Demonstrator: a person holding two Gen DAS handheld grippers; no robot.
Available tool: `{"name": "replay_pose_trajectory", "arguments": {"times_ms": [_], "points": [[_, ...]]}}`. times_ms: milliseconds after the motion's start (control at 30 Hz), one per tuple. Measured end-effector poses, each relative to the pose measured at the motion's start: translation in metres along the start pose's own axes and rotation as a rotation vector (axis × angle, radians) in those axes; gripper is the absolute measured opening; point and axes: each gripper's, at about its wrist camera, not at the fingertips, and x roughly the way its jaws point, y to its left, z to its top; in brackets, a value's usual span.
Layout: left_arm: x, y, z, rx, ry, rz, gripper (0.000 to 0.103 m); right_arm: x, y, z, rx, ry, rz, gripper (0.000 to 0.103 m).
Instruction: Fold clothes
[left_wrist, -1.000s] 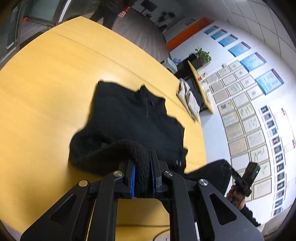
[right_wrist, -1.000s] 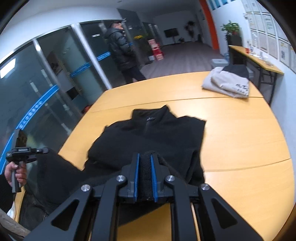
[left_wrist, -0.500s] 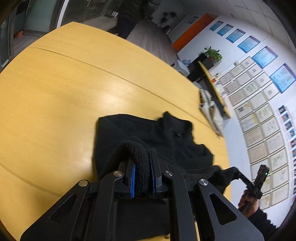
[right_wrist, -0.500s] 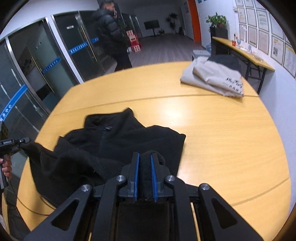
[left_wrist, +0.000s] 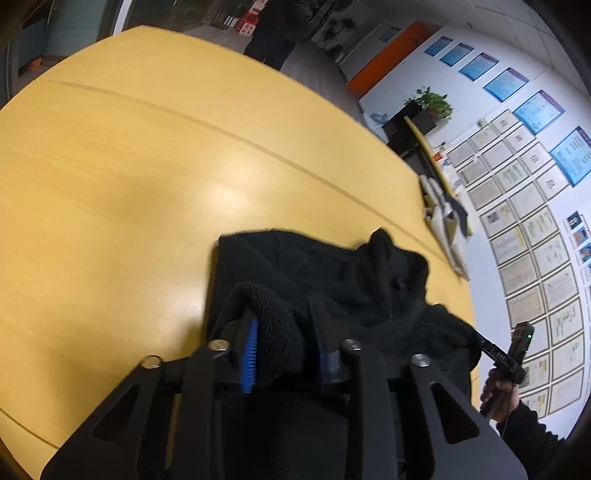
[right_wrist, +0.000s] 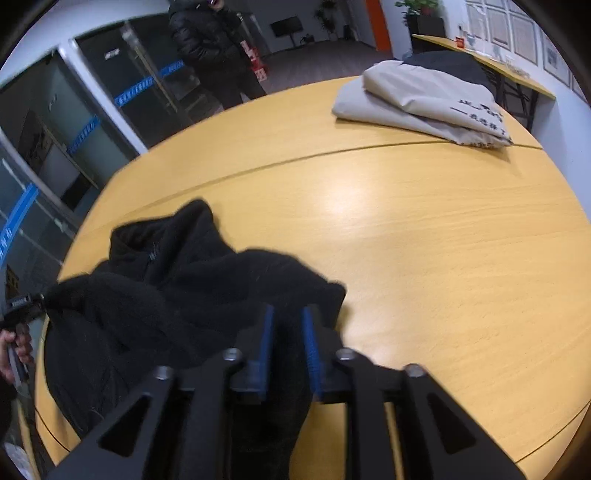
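Since the earlier frames, both grippers are being brought down and the hem laid over the black fleece jacket (left_wrist: 332, 280) near the table's (left_wrist: 129, 177) front edge. Jaws of the left gripper (left_wrist: 286, 354) and right gripper (right_wrist: 288, 347) have just been opening, fleece lying slack between them. One fold is being finished; further folds and smoothing are probably remaining.

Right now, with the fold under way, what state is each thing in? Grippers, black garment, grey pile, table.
left gripper: jaws just been opening, fleece edge loose between the pads.
right gripper: jaws just been opening, black fabric between them, not clamped.
black fleece jacket: bunched on the table, collar up, fold unfinished.
grey folded garment: folded, lying at the far edge.
yellow table: bare around the jacket.
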Motion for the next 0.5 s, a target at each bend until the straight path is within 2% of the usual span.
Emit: {"name": "replay_pose_trajectory", "arguments": {"times_ms": [33, 67, 100, 133, 200, 333, 433, 500], "points": [[-0.009, 0.000, 0.003, 0.004, -0.041, 0.008, 0.050, -0.005, -0.002, 0.001, 0.003, -0.020, 0.004, 0.064], [-0.019, 0.001, 0.005, 0.006, -0.089, 0.018, 0.069, -0.011, -0.004, 0.002, 0.003, -0.040, 0.007, 0.071], [-0.028, 0.003, 0.008, 0.005, -0.134, 0.026, 0.084, -0.016, -0.006, 0.003, 0.000, -0.052, 0.012, 0.078], [-0.035, 0.005, 0.012, 0.006, -0.163, 0.029, 0.088, -0.020, -0.007, 0.003, -0.004, -0.060, 0.017, 0.081], [-0.034, 0.010, 0.017, 0.021, -0.152, 0.031, 0.090, -0.020, -0.009, 0.004, -0.020, -0.055, 0.025, 0.083], [0.000, 0.023, 0.014, 0.067, -0.004, 0.042, 0.090, -0.008, -0.006, 0.003, -0.071, -0.018, 0.050, 0.084], [0.029, 0.024, 0.008, 0.112, 0.097, 0.024, 0.090, -0.001, -0.002, 0.000, -0.103, 0.018, 0.115, 0.084], [0.037, 0.019, 0.007, 0.143, 0.114, 0.006, 0.089, -0.001, 0.000, -0.003, -0.112, 0.032, 0.169, 0.084]]}}
